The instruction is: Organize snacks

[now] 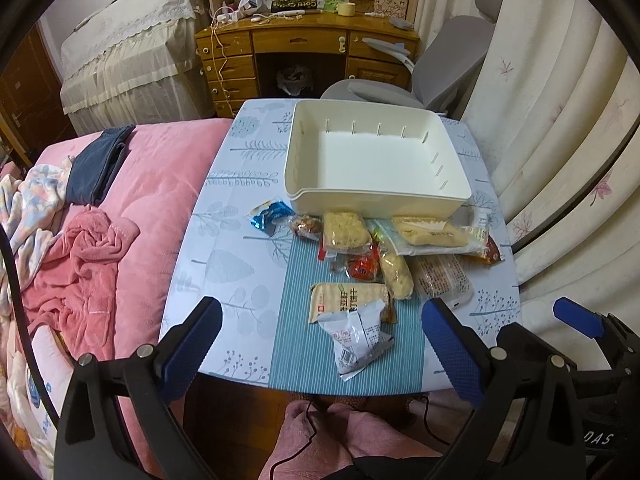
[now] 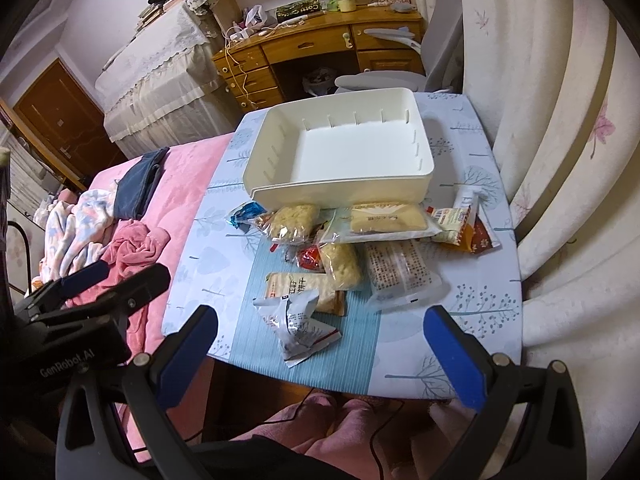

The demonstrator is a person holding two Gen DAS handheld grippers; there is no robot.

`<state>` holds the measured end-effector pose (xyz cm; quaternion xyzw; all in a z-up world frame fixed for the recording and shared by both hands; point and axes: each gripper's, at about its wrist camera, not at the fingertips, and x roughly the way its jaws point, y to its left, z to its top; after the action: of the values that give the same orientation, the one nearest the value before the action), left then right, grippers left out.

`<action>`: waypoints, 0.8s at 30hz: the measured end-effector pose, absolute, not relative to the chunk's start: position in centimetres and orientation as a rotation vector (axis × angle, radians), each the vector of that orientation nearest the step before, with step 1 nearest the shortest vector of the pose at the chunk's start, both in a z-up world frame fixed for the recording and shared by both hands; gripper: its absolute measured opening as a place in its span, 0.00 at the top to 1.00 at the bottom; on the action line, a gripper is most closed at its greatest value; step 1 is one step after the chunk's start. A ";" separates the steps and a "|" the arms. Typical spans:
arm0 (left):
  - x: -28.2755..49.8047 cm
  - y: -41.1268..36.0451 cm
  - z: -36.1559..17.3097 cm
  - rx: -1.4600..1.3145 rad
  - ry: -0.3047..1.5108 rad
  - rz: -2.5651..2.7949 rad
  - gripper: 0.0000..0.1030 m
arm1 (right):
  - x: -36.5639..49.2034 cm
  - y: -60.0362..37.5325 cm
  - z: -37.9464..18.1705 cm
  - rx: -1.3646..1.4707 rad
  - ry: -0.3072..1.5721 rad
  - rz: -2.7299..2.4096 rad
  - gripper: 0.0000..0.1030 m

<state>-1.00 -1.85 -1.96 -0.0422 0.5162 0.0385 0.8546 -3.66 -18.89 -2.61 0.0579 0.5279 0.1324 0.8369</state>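
- Nearest: person's lap in pink cloth (image 1: pixel 320 436), a thin black cable trailing across it
- Left tool (image 1: pixel 320 344) spread wide, both blue-padded fingers (image 1: pixel 198 344) clear of everything; holds nothing, hangs above the near edge of the bench (image 1: pixel 224 264)
- Right tool (image 2: pixel 320 354) likewise wide open and empty, poised over the near bench edge; neither pad touches a packet
- In the right wrist view the left tool shows at the lower left, over the pink bedding; in the left wrist view the right tool shows at the lower right
- Closest snack: crumpled white packet (image 1: pixel 358 340) on the striped teal mat (image 1: pixel 296 336), lying between the left tool's fingers in view, overlapping the near end of a beige cracker packet (image 1: pixel 348 298)
- Behind these, a loose heap of snacks: clear-wrapped pale noodle cake (image 1: pixel 345 231), a long yellowish roll (image 1: pixel 396 276), a small red packet (image 1: pixel 363 269), a clear pack of brownish bars (image 1: pixel 442 278), a flat pale bag (image 1: pixel 430 232)
- Blue wrapper (image 1: pixel 269 216) lies at the heap's left end, just beside a small brown snack
- White storage bin (image 1: pixel 376 200) stands behind the heap, nothing inside it; several packets touch its front wall
- Left of the bench: bed with pink blanket (image 1: pixel 160 184), dark folded garment on it
- Far: grey chair (image 1: pixel 452 60), wooden desk with drawers (image 1: pixel 280 44), curtain (image 1: pixel 560 92) at right
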 end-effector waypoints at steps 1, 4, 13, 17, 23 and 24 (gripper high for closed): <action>-1.1 -1.8 -2.1 -0.092 1.090 0.084 0.03 | -3.6 -19.0 -2.7 0.127 1.121 0.284 0.00; -1.3 -1.8 -2.2 -0.098 1.098 0.089 0.03 | -3.5 -19.2 -3.2 0.136 1.134 0.294 0.00; -0.6 -1.7 -2.6 -0.107 1.125 0.080 0.03 | -2.8 -19.8 -3.1 0.168 1.137 0.300 0.00; 0.2 -1.0 -3.0 -0.109 1.126 0.056 0.03 | -2.2 -19.9 -3.3 0.191 1.151 0.281 0.00; 2.1 0.9 -3.3 -0.076 1.133 -0.019 0.03 | -1.4 -19.6 -3.7 0.286 1.166 0.212 0.00; 2.4 1.3 -3.4 -0.069 1.136 -0.037 0.03 | -1.3 -19.5 -3.8 0.306 1.169 0.196 0.00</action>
<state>2.36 1.27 -3.36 -0.0325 0.5380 -0.0173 0.8422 -1.34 -19.47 -3.77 0.1436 0.5486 0.0918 0.8185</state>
